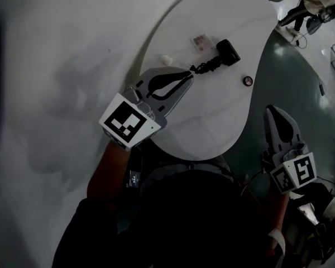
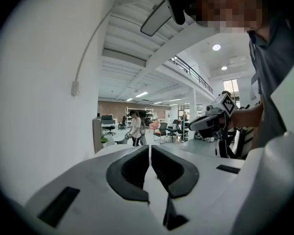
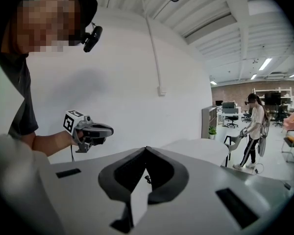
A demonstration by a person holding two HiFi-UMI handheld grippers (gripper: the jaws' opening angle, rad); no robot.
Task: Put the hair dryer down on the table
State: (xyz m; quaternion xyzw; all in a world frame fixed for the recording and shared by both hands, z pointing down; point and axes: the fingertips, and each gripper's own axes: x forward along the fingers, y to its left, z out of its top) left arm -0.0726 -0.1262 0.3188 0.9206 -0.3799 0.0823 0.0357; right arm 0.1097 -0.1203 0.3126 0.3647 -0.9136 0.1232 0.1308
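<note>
The black hair dryer lies on the white oval table, its cord trailing toward me. My left gripper hangs over the table with its tip close to the cord end. Its jaws are shut with nothing between them, as the left gripper view also shows. My right gripper is off the table's right edge, over the dark floor, also shut and empty. Both gripper views look out level across the room, and neither shows the dryer. Each gripper shows in the other's view, the right gripper and the left gripper.
On the table lie a small packet, a small white lump and a small dark round thing. A white wall runs along the left. Farther off a person stands among office chairs and desks.
</note>
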